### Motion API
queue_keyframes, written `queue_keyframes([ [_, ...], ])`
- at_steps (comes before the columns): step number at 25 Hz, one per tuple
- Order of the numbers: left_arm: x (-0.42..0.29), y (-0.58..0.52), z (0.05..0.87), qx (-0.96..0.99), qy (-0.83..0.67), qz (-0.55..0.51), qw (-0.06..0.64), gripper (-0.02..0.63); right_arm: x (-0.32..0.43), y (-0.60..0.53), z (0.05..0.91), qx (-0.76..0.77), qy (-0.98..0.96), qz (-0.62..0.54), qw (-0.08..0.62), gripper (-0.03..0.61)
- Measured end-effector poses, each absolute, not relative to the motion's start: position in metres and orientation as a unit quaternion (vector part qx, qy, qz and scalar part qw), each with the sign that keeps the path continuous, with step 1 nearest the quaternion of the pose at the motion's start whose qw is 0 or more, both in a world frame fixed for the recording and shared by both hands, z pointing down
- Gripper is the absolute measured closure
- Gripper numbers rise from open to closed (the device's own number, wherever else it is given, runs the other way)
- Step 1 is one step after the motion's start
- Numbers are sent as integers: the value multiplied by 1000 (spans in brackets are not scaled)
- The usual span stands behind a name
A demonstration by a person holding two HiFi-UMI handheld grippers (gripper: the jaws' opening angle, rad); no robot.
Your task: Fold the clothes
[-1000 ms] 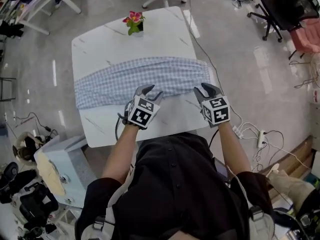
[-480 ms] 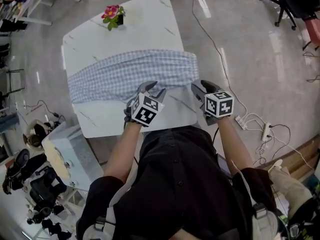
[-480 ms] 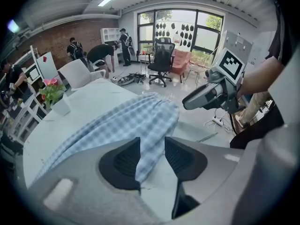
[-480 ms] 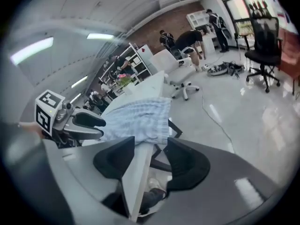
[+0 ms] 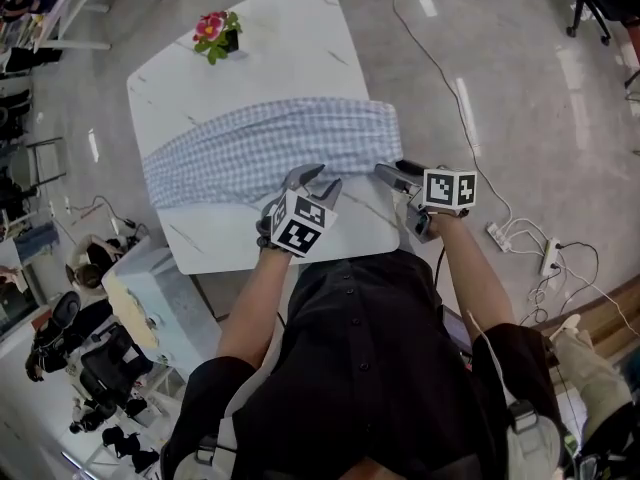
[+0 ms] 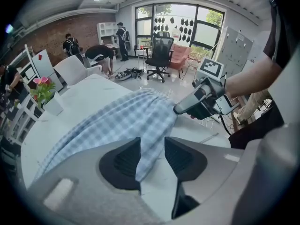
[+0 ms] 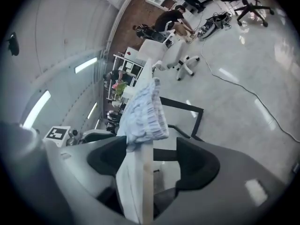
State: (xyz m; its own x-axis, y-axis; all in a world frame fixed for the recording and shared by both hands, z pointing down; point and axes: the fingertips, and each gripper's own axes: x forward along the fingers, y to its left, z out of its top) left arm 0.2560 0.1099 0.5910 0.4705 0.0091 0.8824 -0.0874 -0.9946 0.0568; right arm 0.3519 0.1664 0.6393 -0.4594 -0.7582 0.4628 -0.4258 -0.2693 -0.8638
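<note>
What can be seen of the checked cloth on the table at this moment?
The checked cloth is blue-and-white gingham, thin woven fabric by its look. It lies as a long, loosely pleated band across the white table, reaching both side edges. Its near hem shows between the open jaws of the left gripper, which do not press it. The right gripper, whose jaws have just been opening, straddles the table edge short of the cloth's gathered right end.

Head view steeply down over table (image 5: 290, 38); both gripper views close along jaws, same cloth (image 5: 270, 143).
</note>
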Motion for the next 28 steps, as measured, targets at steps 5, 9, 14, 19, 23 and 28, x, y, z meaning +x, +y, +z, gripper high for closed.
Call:
queue_keyframes([
  [5, 253, 110, 591, 855, -28, 514, 55, 445, 351, 152, 635, -431, 601, -639, 210, 225],
  [9, 252, 108, 592, 855, -37, 515, 57, 448, 360, 135, 626, -413, 604, -640, 236, 225],
  [14, 250, 103, 597, 850, -45, 519, 72, 448, 366, 118, 625, -392, 609, -641, 256, 225],
  [19, 241, 100, 601, 847, -51, 524, 80, 448, 371, 111, 635, -372, 609, -646, 272, 194],
  [23, 236, 97, 601, 844, -56, 526, 87, 449, 366, 106, 646, -369, 615, -657, 231, 172],
  [28, 232, 95, 604, 844, -53, 525, 90, 449, 370, 89, 632, -357, 629, -646, 244, 272],
])
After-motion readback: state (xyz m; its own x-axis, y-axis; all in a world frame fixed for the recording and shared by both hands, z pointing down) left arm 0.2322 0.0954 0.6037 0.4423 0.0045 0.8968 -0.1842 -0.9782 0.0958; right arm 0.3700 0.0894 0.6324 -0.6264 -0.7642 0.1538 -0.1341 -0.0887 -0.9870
